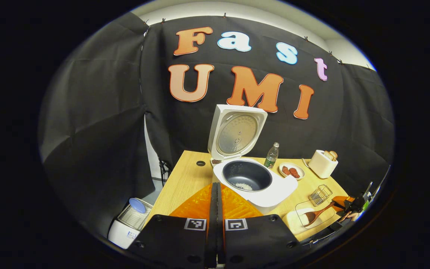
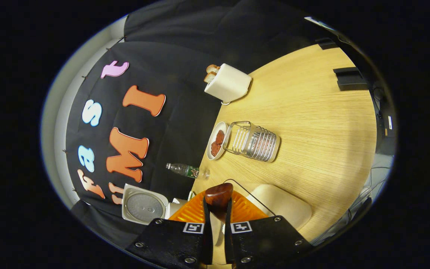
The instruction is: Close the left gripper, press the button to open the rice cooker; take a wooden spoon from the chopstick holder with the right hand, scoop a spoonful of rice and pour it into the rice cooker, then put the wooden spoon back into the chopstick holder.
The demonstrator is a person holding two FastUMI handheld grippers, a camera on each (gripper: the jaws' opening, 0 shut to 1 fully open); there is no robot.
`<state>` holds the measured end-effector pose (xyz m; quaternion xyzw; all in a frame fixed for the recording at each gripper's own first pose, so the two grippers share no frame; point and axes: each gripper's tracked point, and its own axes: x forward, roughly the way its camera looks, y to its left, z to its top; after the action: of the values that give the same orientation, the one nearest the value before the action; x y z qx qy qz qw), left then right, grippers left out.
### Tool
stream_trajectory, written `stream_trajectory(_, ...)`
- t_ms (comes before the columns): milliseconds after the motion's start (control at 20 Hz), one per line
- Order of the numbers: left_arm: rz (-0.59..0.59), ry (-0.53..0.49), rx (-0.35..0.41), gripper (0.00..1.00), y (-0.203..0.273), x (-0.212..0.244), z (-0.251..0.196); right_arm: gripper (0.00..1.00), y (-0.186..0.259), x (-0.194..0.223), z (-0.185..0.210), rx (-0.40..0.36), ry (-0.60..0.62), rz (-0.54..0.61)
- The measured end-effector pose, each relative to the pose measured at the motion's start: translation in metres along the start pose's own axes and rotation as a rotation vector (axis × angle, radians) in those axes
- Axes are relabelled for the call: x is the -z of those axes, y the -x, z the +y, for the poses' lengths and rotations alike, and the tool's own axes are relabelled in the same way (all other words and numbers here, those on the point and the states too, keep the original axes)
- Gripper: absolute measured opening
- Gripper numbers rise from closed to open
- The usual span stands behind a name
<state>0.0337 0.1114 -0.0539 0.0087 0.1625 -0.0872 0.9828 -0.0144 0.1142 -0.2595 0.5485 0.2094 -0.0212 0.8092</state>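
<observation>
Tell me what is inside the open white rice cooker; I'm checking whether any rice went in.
Inside the open white rice cooker, the dark round inner pot holds a small white patch of rice at its bottom. The near inner wall is hidden by the rim.

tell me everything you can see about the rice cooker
The rice cooker is white with rounded corners and looks like plastic. It stands on the wooden table, near the table's far edge. Its hinged lid is open and stands upright at the back, showing a round, metal-looking inner plate. The dark inner pot is exposed, with a small patch of white rice at the bottom. A clear bottle stands just beside it. The left gripper, fingers closed, is in front of it; contact cannot be judged.
</observation>
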Motion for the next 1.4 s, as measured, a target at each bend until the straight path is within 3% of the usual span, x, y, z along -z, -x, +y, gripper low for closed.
stream_trajectory(800, -0.112, -0.002, 0.036, 0.05, 0.011, -0.037, -0.017, 0.11, 0.03, -0.029, 0.063, -0.036, -0.14, 0.047)
stream_trajectory(1000, -0.139, 0.01, 0.046, 0.05, 0.019, -0.051, -0.018, 0.12, 0.033, -0.04, 0.099, -0.085, -0.193, 0.042)
stream_trajectory(1400, -0.175, -0.007, 0.046, 0.05, 0.03, -0.067, -0.014, 0.12, 0.008, -0.039, 0.19, -0.195, -0.181, 0.094)
